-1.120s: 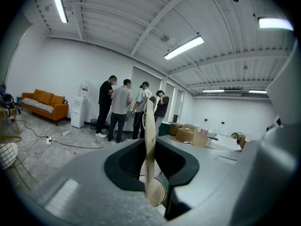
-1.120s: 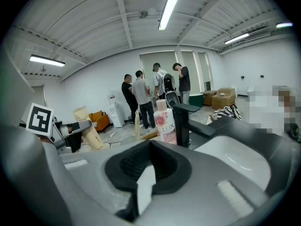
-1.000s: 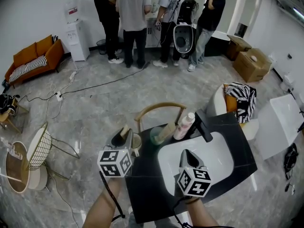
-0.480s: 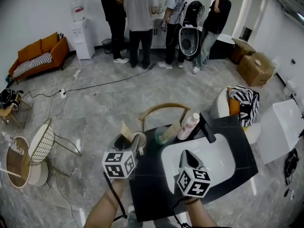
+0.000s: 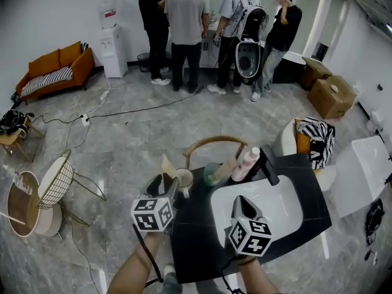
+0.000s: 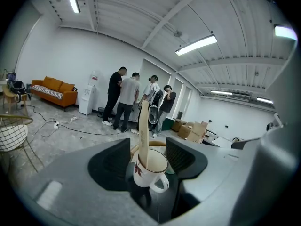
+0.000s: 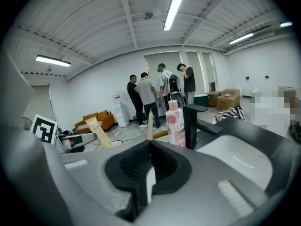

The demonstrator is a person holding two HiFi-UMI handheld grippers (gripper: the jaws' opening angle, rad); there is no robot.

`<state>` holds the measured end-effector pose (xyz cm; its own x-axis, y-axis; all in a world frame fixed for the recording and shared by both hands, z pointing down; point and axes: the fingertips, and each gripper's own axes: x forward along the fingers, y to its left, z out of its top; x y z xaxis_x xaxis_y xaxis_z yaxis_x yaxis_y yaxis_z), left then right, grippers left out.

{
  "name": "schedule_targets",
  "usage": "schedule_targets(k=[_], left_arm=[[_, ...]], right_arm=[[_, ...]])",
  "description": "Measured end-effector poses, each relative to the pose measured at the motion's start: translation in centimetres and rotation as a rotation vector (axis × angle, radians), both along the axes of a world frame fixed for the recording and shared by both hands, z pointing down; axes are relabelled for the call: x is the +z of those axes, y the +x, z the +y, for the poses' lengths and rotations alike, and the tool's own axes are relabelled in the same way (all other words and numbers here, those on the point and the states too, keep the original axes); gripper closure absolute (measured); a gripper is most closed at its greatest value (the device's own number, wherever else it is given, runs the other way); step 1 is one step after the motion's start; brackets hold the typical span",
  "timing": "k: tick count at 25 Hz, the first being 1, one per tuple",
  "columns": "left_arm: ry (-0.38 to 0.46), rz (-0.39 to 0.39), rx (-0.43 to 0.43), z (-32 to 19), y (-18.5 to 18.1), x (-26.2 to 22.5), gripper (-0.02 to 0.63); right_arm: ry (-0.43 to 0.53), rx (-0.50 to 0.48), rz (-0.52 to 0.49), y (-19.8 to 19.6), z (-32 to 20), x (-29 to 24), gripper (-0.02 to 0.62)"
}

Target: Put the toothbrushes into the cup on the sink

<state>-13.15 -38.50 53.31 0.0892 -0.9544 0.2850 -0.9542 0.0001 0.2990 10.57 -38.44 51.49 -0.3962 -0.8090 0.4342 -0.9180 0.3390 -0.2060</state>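
A white mug (image 6: 151, 172) with a red flower print stands on the black counter's left corner. A tan boxed toothbrush (image 6: 143, 133) leans upright inside it. My left gripper (image 6: 148, 147) is open, its jaws wide on either side of the mug and off the toothbrush. In the head view the left gripper (image 5: 166, 185) sits just left of the mug (image 5: 184, 178). A second tan toothbrush (image 5: 224, 167) rests in a green cup (image 5: 211, 175). My right gripper (image 5: 241, 201) hovers over the white basin, shut and empty, as the right gripper (image 7: 149, 147) view confirms.
A pink-white bottle (image 5: 245, 162) and a black faucet (image 5: 267, 164) stand behind the sink basin (image 5: 275, 207). A wooden chair back (image 5: 211, 142) curves beyond the counter. Several people (image 5: 187, 23) stand far off; a wire chair (image 5: 58, 185) is at the left.
The left jaws have opened and let go of the tan toothbrush, which now stands in the white mug. The right gripper has stayed over the basin.
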Motion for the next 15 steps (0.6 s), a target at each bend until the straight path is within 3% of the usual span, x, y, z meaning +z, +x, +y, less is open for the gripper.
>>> schedule_targets(k=[15], left_arm=[[0.062,-0.078,-0.003,4.2,0.6,-4.8,0.428]], right_arm=[[0.056,-0.04,-0.01,-1.1,1.5,-3.0,0.592]])
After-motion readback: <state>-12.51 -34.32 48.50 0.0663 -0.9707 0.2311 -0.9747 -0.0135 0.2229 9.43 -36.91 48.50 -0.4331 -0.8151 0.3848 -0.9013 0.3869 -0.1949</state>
